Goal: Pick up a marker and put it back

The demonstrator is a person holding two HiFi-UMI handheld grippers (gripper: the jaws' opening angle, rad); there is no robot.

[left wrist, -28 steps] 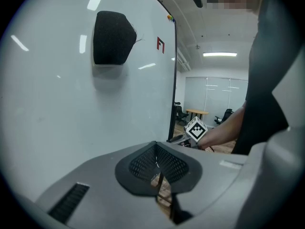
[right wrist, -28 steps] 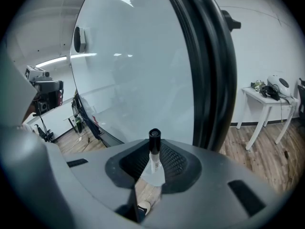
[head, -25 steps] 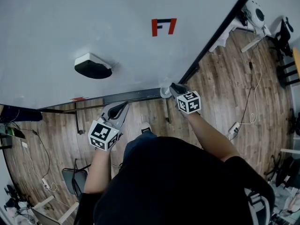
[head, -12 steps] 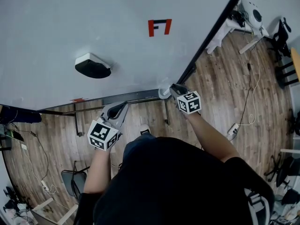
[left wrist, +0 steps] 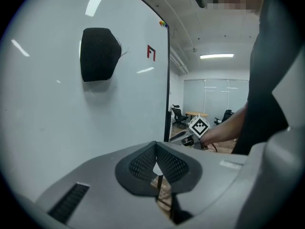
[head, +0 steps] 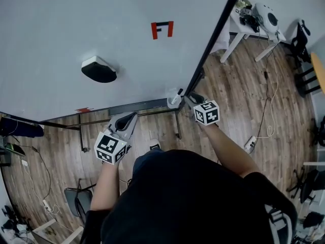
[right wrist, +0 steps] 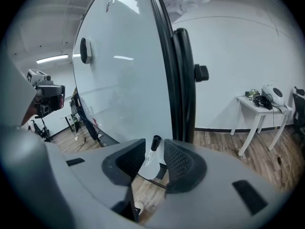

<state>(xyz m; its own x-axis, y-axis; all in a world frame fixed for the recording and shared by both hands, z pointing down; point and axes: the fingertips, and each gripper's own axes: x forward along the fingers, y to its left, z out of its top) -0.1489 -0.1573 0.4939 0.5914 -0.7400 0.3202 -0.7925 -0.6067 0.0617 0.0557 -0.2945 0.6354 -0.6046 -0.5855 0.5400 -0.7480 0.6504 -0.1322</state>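
1. Plainly, the marker (right wrist: 151, 159) stands between the pads of the right gripper (right wrist: 153, 149). Its white barrel is gripped on both sides and its black cap points away from us. It sits near the right end of the tray (head: 137, 106); we cannot tell whether it touches the tray.
2. We judge the marker light, stiff and smooth-skinned, so it could swivel or slide in the pads. Mid-barrel, clear of the cap, looks like the place to hold it.
3. The left gripper (left wrist: 156, 160) has its jaws pressed together on nothing, well apart from the marker.
4. Only the right gripper view shows the pads meeting the barrel. In the head view the marker is a small pale stub past the tips.
5. The head view alone gives the tray's run beneath the whiteboard (head: 76, 24). The left gripper view shows the eraser (left wrist: 98, 54) face-on.
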